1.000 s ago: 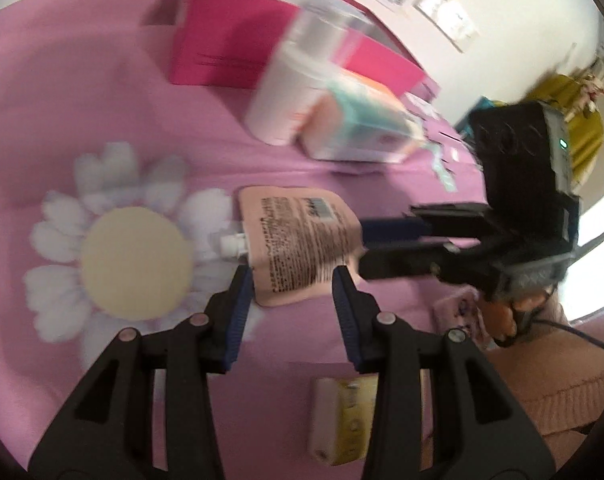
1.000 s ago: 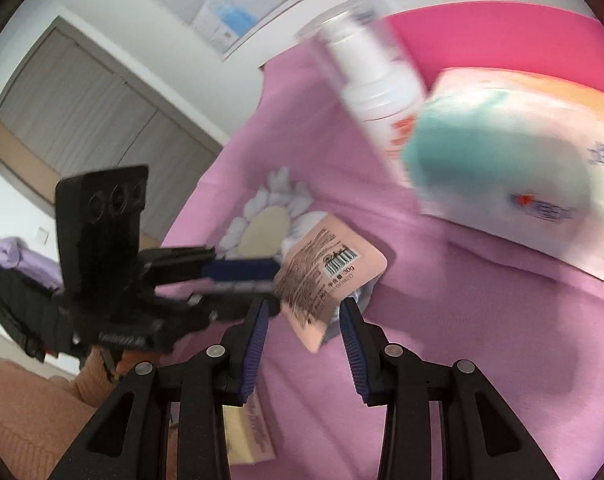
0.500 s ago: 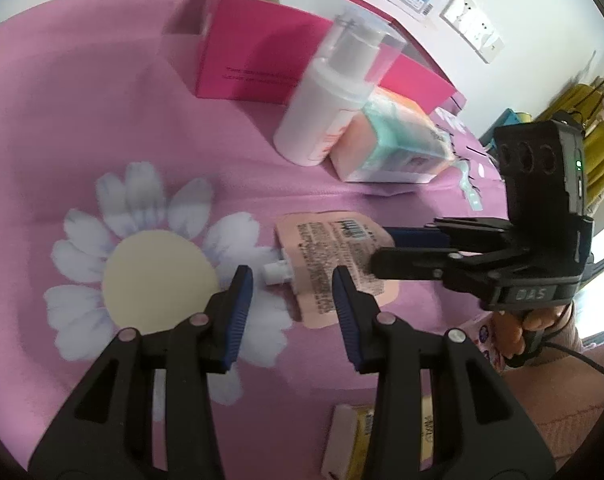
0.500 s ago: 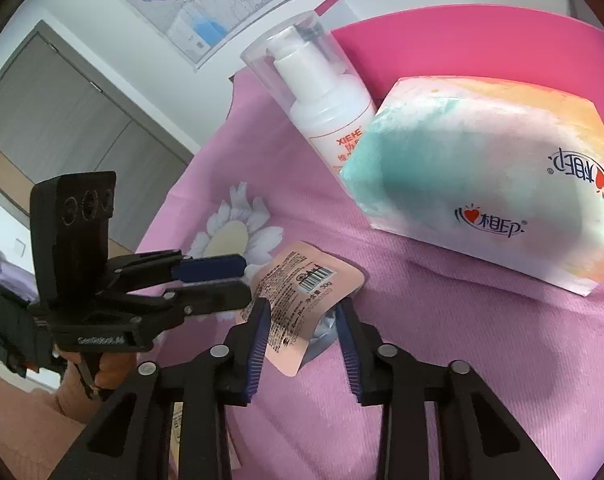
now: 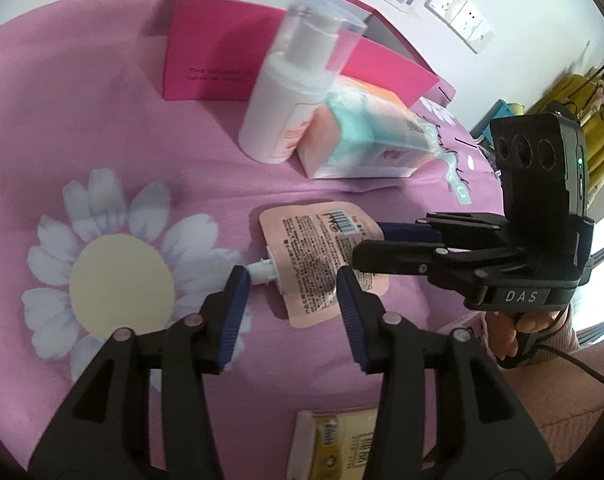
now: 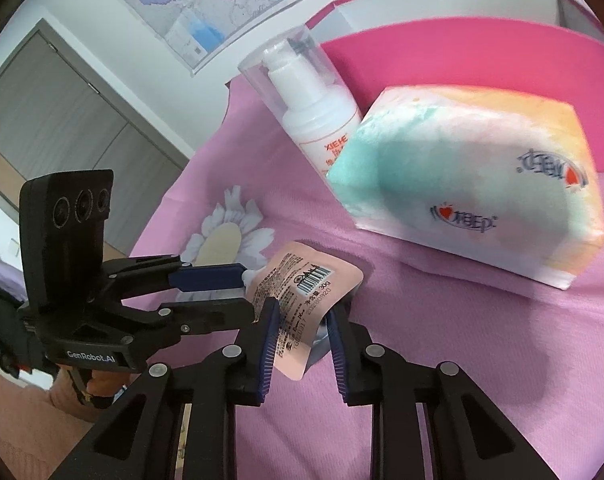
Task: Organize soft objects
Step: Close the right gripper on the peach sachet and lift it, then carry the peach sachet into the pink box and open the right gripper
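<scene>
The pink spout pouch [image 5: 322, 256] lies flat on the pink cloth [image 5: 102, 120], spout at 9 o'clock. The right gripper [image 6: 302, 334], just closing, straddles its near edge; the left gripper [image 5: 290, 300], just widening, flanks its spout end, gripping nothing.

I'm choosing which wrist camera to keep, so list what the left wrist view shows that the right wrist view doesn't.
Only the left wrist view: the wall sockets and the right gripper seen whole, jaws just closing with the pink pouch between them. Only the right wrist view: the grey doors and the left gripper seen whole, jaws just opening at the pouch's spout end. Both: the pouch, pump bottle, tissue pack, pink box, daisy print.
</scene>
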`<state>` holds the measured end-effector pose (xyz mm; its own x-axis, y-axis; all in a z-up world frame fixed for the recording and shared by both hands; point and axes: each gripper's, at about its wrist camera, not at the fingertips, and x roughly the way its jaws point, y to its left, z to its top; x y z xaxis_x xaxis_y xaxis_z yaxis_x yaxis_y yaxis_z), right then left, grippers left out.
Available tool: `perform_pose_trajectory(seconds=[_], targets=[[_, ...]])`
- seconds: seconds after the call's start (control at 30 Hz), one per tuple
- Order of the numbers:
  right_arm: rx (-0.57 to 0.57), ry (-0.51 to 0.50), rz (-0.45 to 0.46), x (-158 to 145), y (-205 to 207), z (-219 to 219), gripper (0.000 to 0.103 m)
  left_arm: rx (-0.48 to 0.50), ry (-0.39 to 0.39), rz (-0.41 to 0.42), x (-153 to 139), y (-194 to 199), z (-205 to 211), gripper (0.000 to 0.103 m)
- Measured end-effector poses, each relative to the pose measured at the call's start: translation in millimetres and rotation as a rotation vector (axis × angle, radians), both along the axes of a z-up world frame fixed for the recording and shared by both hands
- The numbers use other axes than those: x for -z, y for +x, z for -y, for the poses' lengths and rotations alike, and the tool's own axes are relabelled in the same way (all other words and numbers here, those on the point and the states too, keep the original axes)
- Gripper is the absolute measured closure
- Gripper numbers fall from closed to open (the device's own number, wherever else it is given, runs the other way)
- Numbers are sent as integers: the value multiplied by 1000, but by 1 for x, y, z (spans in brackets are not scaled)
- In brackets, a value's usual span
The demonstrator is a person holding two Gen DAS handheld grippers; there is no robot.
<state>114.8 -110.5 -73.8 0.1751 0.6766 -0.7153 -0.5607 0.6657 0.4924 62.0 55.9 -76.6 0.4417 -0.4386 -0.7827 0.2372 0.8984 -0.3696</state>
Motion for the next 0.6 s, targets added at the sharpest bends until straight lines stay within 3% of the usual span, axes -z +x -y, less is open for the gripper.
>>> perform_pose_trajectory(seconds=[0.6], targets=[[49,15,92,-30,-15,31,79,60,19,103,-34,-10,27,56]])
